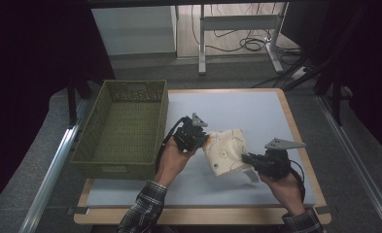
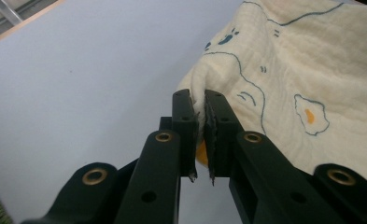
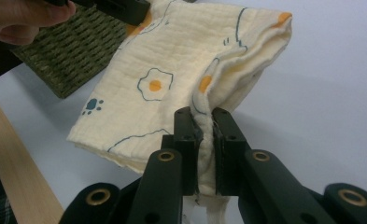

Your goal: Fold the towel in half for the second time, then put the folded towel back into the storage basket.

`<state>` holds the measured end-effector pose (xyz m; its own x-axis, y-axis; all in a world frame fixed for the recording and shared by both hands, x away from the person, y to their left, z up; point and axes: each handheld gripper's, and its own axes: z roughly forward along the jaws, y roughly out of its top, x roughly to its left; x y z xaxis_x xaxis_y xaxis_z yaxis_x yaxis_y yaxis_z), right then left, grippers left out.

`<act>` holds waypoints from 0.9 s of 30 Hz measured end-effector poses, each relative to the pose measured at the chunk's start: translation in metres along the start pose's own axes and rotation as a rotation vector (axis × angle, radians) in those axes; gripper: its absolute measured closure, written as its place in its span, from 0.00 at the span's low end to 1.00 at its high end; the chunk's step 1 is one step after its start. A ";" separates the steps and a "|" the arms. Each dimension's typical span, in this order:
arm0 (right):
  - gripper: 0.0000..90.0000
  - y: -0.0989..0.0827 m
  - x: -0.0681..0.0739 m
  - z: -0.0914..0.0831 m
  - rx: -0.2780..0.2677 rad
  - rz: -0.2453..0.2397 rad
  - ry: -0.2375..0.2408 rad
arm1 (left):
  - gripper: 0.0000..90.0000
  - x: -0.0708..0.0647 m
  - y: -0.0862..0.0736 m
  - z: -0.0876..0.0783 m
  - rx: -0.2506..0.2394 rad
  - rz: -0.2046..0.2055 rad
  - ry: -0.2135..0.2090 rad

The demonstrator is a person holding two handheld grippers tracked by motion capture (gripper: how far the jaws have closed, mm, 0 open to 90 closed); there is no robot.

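Left gripper (image 2: pixel 200 100) jaws nearly together, pinching a fold at the edge of the folded cloth (image 2: pixel 293 84); a sliver of fabric shows between the pads. Right gripper (image 3: pixel 202 116) likewise clamped tight on the opposite edge, layers bunched in the bite. Two-point hold so the fold stays together and nothing sags open (looks like a carry, my guess).

High view: cloth (image 1: pixel 226 151) hangs between the two grippers, just right of frame center, over the grey mat (image 1: pixel 256 109). Green basket (image 1: pixel 123 167) sits at center-left, just beside the left hand (image 1: pixel 171 162), the likely drop spot. Right hand (image 1: pixel 288 187) lower right.
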<state>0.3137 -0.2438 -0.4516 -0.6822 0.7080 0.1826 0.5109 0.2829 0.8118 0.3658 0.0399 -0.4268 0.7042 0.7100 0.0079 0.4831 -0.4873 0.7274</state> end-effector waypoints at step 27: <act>0.91 0.055 0.023 0.035 -0.019 -0.031 0.045 | 0.93 0.054 0.007 -0.043 0.005 -0.026 0.056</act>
<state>0.3442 -0.1898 -0.4224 -0.7206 0.6691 0.1817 0.4796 0.2918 0.8276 0.3845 0.0965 -0.3914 0.6610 0.7499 0.0275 0.5039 -0.4707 0.7243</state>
